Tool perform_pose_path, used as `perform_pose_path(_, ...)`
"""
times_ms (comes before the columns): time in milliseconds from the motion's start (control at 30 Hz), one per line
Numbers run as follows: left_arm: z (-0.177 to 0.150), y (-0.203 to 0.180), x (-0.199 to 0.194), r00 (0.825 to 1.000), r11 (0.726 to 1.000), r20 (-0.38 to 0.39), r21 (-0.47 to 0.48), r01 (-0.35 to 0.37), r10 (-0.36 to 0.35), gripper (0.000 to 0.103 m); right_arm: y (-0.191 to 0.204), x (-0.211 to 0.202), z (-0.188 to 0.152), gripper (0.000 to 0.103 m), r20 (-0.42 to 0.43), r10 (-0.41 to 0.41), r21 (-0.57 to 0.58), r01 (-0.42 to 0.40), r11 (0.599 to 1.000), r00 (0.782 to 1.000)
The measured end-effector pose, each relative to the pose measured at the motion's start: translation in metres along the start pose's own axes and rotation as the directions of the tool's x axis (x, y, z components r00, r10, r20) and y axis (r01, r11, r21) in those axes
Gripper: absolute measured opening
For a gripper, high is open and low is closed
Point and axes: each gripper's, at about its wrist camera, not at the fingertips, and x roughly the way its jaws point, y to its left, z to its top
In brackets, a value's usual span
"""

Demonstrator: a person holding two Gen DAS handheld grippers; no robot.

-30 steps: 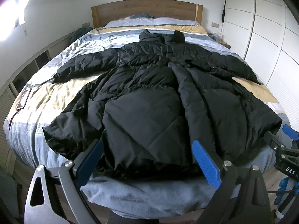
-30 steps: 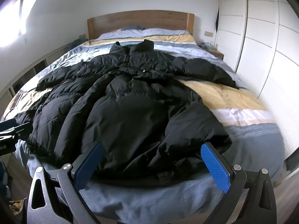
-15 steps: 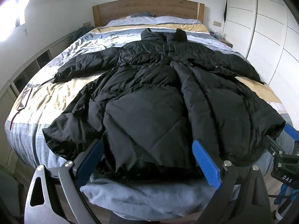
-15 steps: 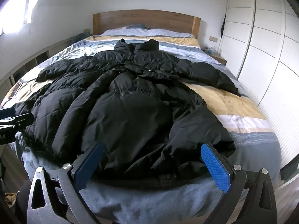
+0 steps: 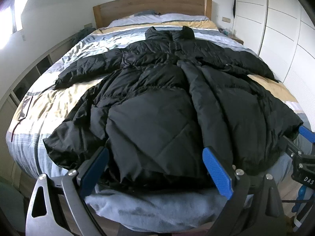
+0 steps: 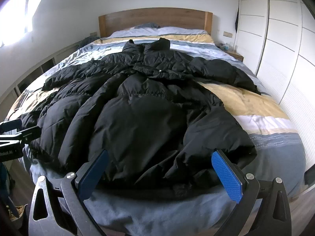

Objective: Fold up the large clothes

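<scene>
Filling the bed (image 5: 49, 102), the coat (image 5: 157, 106) runs lengthwise away from me, collar at the headboard, hem nearest. My left claw (image 5: 155, 165) and right claw (image 6: 159, 167) gape empty just short of that hem, equally close.

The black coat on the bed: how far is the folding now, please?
Done: the black coat lies spread on the bed, collar toward the headboard, both sleeves out to the sides. In hand: nothing; the left gripper and the right gripper hover open near the hem, gripping no fabric. Left: all of the folding, as no sleeve or side is turned in yet.
</scene>
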Motion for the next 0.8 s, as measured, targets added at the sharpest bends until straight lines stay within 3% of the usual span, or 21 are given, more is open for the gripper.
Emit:
perform_pose_path(233,0.011,-0.002,-0.007,0.999,0.999,0.012,0.015,-0.041,0.041,0.097,-0.008,-0.001,0.009,0.103,-0.006,0.036,0.028,-0.036,0.999,0.999)
perform_pose_path(367,0.023,-0.002,-0.021,0.995,0.998,0.072,0.026,-0.065,0.063,0.097,-0.011,-0.004,0.015,0.103,0.012,0.045,0.028,-0.046,0.999,0.999)
perform_pose_path(467,0.039,0.001,-0.034,0.989,0.997,0.127,0.026,-0.079,0.075,0.097,-0.015,-0.011,0.023,0.103,0.048,0.03,0.023,-0.031,0.999,0.998)
perform_pose_path(800,0.107,0.041,-0.043,0.979,0.992,0.161,-0.044,-0.116,0.122,0.097,-0.043,-0.017,0.07,0.103,0.107,0.039,0.047,-0.044,0.998,0.994)
